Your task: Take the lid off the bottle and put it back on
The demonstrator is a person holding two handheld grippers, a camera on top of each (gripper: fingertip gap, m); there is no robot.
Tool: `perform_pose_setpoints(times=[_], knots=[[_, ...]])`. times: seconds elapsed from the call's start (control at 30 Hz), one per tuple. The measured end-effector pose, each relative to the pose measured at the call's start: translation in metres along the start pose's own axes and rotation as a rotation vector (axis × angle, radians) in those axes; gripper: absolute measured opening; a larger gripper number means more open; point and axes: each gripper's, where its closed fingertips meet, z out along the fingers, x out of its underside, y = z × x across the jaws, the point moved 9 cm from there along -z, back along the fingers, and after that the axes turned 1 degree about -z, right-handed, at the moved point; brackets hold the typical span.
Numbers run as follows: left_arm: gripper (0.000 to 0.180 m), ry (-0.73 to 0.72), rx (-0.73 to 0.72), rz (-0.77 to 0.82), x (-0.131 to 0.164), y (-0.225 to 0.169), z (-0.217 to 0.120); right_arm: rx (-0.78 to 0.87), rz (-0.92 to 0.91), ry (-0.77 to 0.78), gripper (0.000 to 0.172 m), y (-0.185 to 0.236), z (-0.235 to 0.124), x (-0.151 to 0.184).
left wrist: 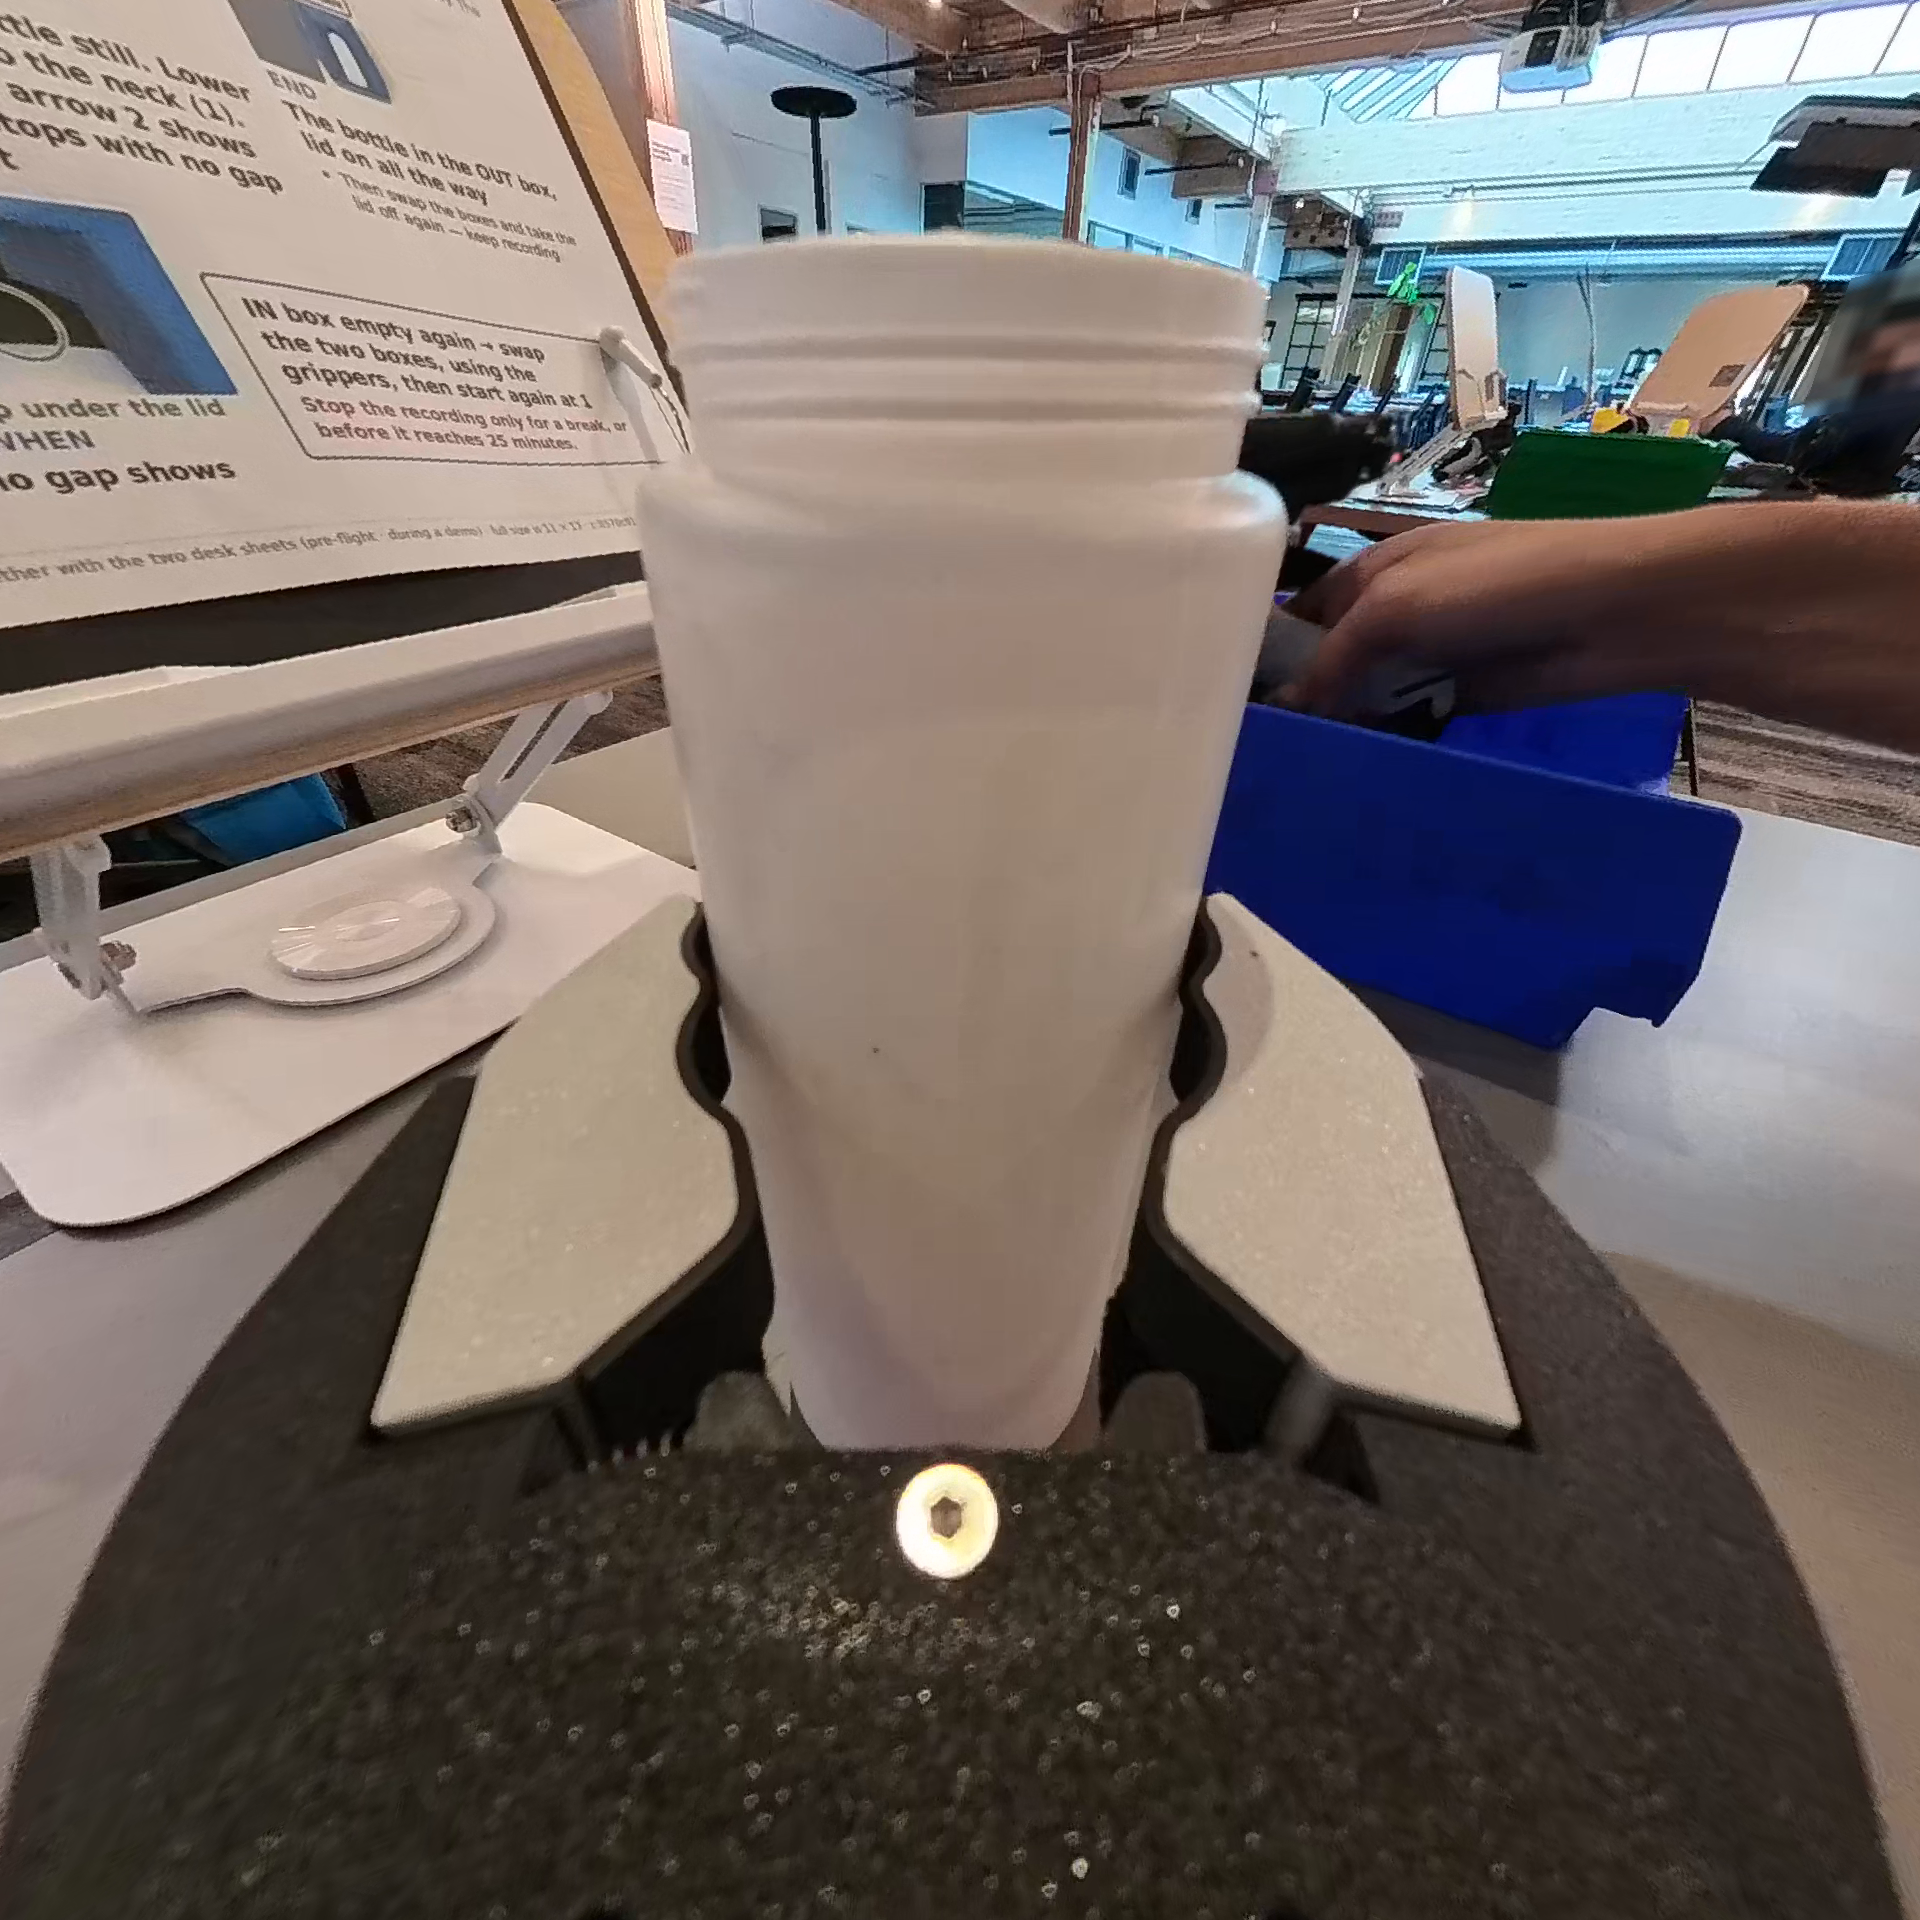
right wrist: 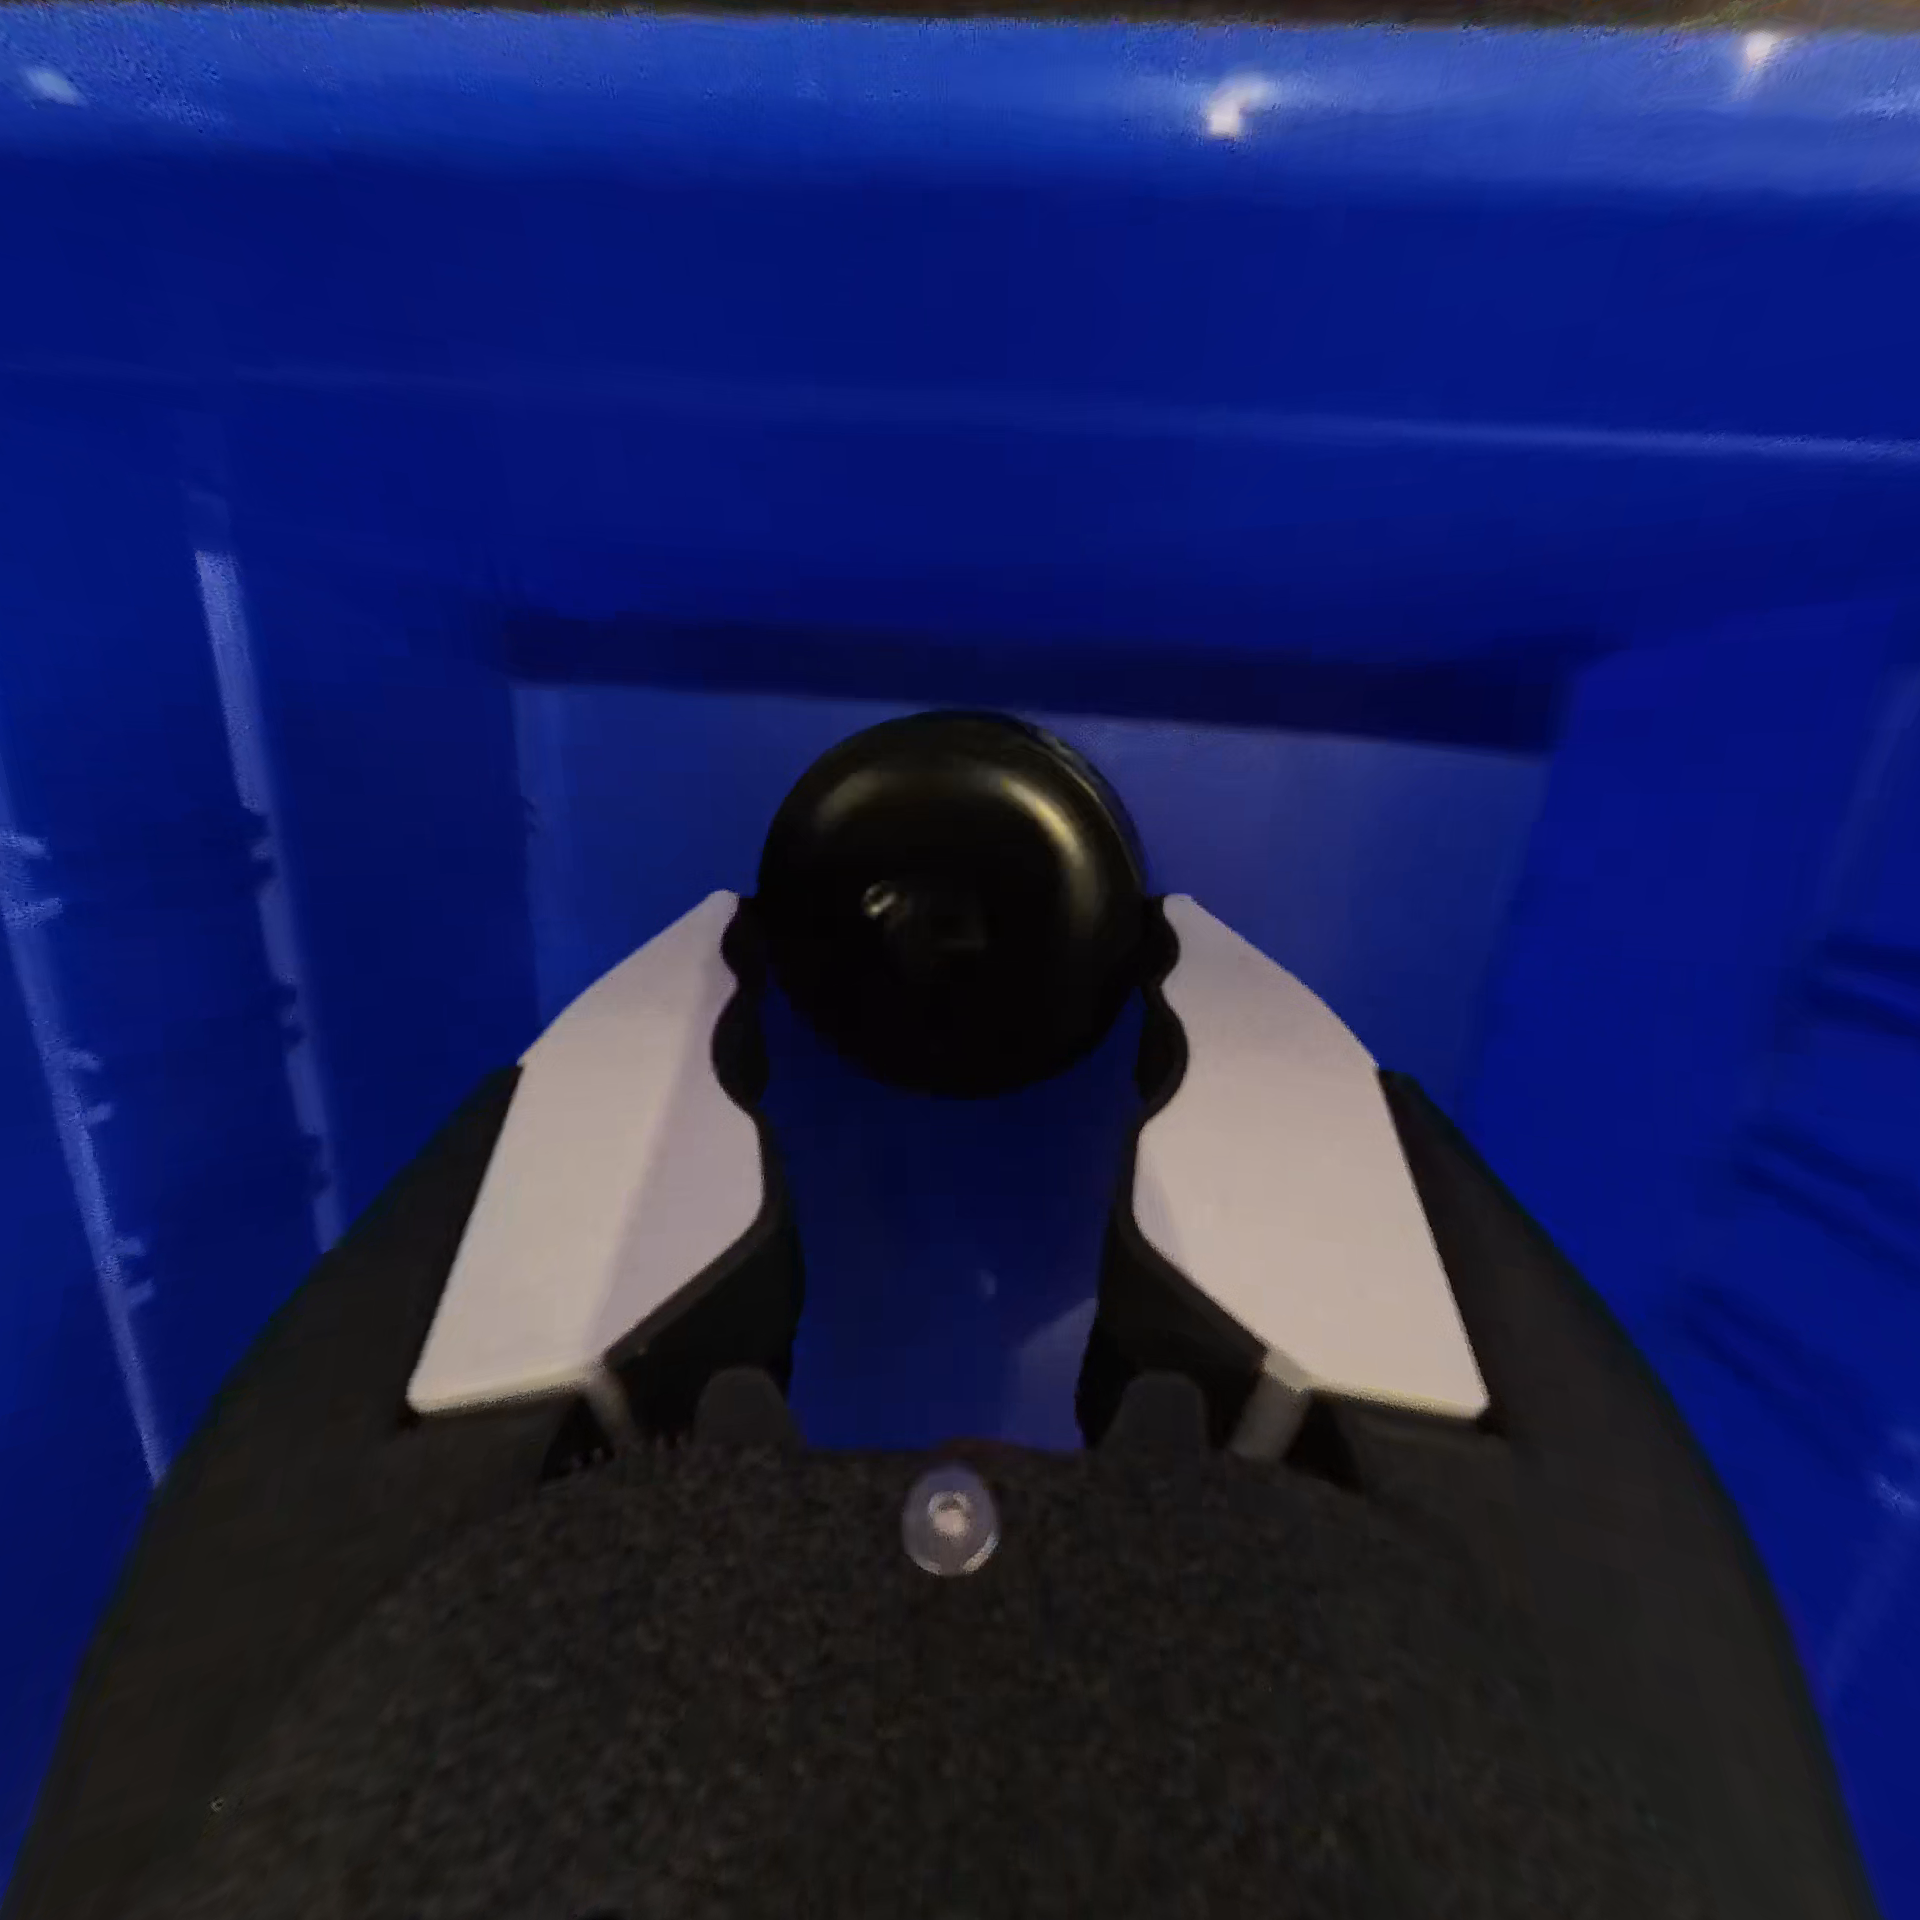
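In the left wrist view my left gripper is shut on a white bottle. Both pads press on the bottle's lower body. The bottle stands upright with its threaded neck bare, no lid on it. In the right wrist view my right gripper is down inside a blue bin. Its fingertips close on a round black lid, touching it on both sides. The picture is slightly blurred.
The blue bin sits on the table to the right of the bottle, with a person's hand reaching into it. A white stand holding a printed instruction sheet is at the left.
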Motion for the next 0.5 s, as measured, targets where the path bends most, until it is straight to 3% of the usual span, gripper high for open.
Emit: perform_pose_setpoints(times=[0.1,0.13,0.2,0.27,0.4,0.5], knots=[[0.084,0.003,-0.001,0.001,0.001,0.0,0.0,-0.062,0.003,-0.008,0.07,0.001,-0.003,-0.003],[0.084,0.004,-0.001,0.002,0.001,0.0,0.0,-0.061,-0.004,-0.038,0.079,0.0,-0.009,-0.003],[0.084,0.005,0.0,0.003,0.001,0.0,0.0,-0.101,-0.043,-0.143,0.098,0.002,-0.029,0.0],[0.084,0.005,0.0,0.004,0.001,0.0,0.0,-0.11,-0.081,-0.285,0.097,0.006,-0.058,0.008],[0.084,0.004,0.0,0.004,0.001,0.0,0.0,-0.161,-0.176,-0.621,0.091,0.032,-0.123,0.05],[0.084,0.009,0.001,0.011,0.001,0.0,0.0,-0.317,-0.305,-0.808,0.091,0.066,-0.148,0.098]])
